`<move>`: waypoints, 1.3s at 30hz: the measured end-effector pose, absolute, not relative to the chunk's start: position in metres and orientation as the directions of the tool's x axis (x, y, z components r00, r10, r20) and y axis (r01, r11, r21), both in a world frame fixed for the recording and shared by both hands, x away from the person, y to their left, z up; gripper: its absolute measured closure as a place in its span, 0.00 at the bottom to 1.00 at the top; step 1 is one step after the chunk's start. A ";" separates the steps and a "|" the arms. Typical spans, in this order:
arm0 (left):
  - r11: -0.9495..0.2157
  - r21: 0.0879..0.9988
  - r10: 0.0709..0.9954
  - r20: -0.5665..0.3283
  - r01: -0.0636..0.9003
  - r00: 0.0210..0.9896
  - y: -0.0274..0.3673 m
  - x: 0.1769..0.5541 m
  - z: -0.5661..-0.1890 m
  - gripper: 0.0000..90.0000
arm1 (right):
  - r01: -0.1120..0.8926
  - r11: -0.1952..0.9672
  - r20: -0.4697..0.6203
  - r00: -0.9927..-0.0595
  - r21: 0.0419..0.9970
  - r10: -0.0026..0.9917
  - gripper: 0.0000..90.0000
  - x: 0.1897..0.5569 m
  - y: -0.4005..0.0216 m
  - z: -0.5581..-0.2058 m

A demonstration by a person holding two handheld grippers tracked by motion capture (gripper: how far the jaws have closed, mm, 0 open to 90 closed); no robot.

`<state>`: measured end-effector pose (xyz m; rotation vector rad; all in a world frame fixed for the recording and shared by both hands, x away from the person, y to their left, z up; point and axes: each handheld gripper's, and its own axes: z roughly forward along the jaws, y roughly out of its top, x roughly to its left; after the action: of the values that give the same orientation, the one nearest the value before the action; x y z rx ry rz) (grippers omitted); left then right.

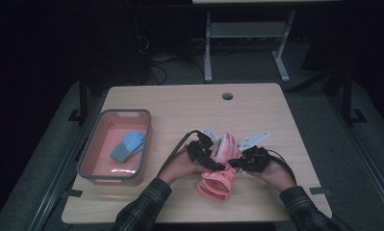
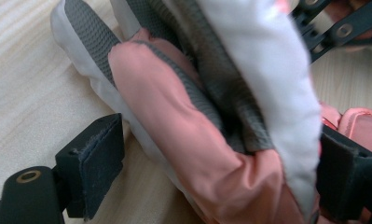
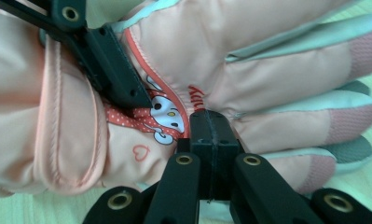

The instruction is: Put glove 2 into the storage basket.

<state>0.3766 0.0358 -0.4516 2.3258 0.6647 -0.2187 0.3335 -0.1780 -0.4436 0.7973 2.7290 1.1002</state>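
pink glove (image 1: 218,175): on the table (image 1: 180,103) at its near edge, between both grippers. high view adds a tray (image 1: 86,154) to the left holding a blue glove (image 1: 128,146). left gripper (image 2: 211,172) view: jaws apart astride the glove's fingers, left pad clear of the fabric. right gripper (image 3: 210,135) view: jaws clenched together against the glove's back, beside a cartoon print; whether fabric is pinched, cannot tell.

Pink glove (image 1: 217,180) with grey textured palm, seemingly red-dotted cartoon patch.
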 end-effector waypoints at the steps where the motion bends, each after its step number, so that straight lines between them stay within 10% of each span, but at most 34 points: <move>1: -0.629 0.580 0.398 -0.331 0.517 0.855 0.036 0.377 -0.452 0.14 | 0.434 0.604 0.105 -0.859 0.669 0.501 1.00 0.333 -0.178 -0.444; 15: -0.663 0.546 0.376 -0.349 0.513 0.858 0.030 0.378 -0.458 0.16 | 0.469 0.595 0.119 -0.839 0.653 0.531 1.00 0.337 -0.188 -0.449; 35: -0.651 0.548 0.331 -0.419 0.526 0.846 0.033 0.380 -0.456 0.63 | 0.479 0.574 0.137 -0.833 0.664 0.536 1.00 0.337 -0.190 -0.450; 39: -0.631 0.563 0.338 -0.418 0.533 0.843 0.036 0.378 -0.453 0.66 | 0.483 0.519 0.170 -0.825 0.705 0.538 0.81 0.333 -0.200 -0.444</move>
<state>0.3777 0.0355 -0.4529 2.3085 0.6310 -0.3561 0.3335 -0.2005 -0.4436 0.9015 2.6761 1.2082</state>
